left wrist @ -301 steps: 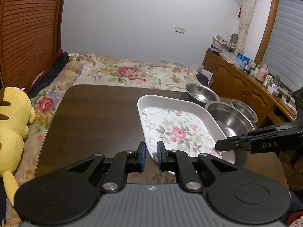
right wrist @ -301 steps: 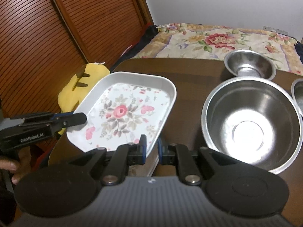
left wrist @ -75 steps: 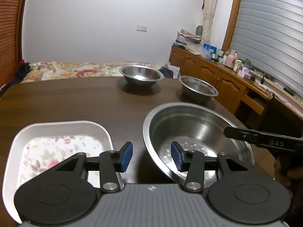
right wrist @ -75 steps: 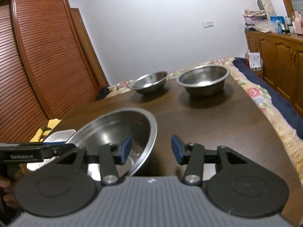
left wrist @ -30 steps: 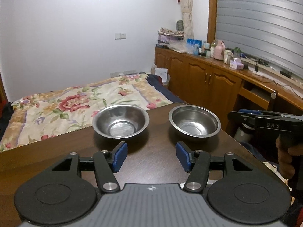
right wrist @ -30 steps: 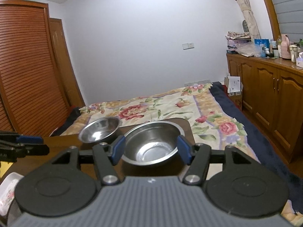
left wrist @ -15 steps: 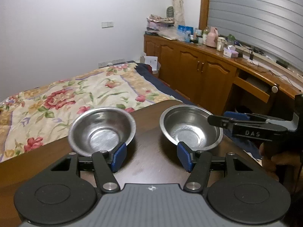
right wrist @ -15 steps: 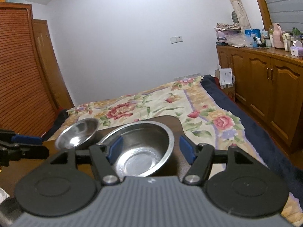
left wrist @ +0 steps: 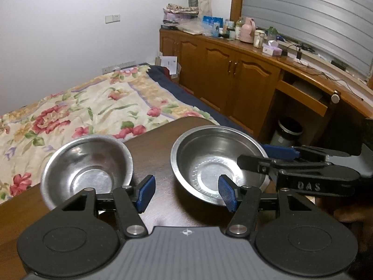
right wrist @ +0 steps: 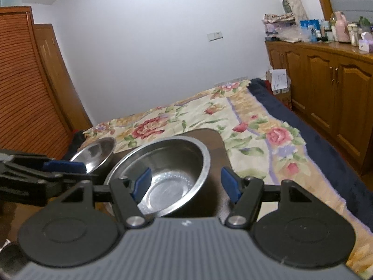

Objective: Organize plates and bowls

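Two steel bowls at the far corner of the counter, each gripper poised beside one.

The right-hand bowl and the left-hand bowl stand apart, upright and empty, near the counter edge. The right gripper, fingers spread wide, straddles the right-hand bowl's near rim, apparently lining up a rim grasp for stacking. The left gripper, likewise spread and empty, hovers between the bowls. The counter is dark polished wood; beyond it lie a floral bedspread, wooden cabinets and a slatted wardrobe.
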Demonstrator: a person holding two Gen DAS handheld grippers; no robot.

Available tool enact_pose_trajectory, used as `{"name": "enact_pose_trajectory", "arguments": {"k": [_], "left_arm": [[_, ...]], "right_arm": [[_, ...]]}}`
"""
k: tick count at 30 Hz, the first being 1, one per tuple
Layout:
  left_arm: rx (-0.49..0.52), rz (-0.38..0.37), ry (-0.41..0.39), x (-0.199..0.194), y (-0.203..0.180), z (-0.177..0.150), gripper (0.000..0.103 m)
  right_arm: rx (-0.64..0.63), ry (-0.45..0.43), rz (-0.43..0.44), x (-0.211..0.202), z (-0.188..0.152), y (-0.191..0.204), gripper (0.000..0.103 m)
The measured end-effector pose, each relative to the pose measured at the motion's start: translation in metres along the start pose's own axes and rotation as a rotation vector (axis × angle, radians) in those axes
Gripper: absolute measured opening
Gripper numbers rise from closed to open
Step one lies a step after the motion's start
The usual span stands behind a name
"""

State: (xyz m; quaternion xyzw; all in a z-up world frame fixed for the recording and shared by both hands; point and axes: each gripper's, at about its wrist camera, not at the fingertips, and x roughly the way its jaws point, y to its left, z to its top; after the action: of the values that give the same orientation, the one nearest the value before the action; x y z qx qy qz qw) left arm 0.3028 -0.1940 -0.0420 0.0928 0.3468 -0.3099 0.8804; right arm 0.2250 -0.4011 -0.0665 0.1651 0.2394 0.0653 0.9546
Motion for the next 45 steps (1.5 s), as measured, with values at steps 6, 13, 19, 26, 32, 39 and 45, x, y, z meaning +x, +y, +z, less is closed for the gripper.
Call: {"name": "enact_pose_trajectory", "arguments": {"k": [6,13,19,26,32,39,45], "left_arm": [[-0.013,-0.004,0.027,0.014,0.001,0.0,0.062],[-0.025,-0.014,0.057,0.025,0.004,0.002,0.05],[-0.021,-0.016,0.075,0.03,0.002,0.006,0.04],[-0.075,-0.023,0.111,0.039,0.008,0.009,0.027],[-0.09,-0.026,0.11,0.036,0.007,0.009,0.022],[-0.097,-0.009,0.09,0.027,0.006,0.009,0.019],[-0.091,0.002,0.058,0.013,0.004,0.012,0.019]], "right_arm": [[-0.019,0.019,0.007,0.002,-0.003,0.004,0.066],[-0.03,0.034,0.01,0.004,-0.005,0.005,0.066],[-0.036,0.041,0.009,0.006,-0.006,0.006,0.061],[-0.049,0.044,0.021,0.005,-0.007,0.007,0.05],[-0.038,0.044,0.033,0.006,-0.008,0.006,0.042],[0.001,0.043,0.049,0.005,-0.006,0.001,0.029],[0.019,0.017,0.068,-0.003,-0.003,0.005,0.026]]}}
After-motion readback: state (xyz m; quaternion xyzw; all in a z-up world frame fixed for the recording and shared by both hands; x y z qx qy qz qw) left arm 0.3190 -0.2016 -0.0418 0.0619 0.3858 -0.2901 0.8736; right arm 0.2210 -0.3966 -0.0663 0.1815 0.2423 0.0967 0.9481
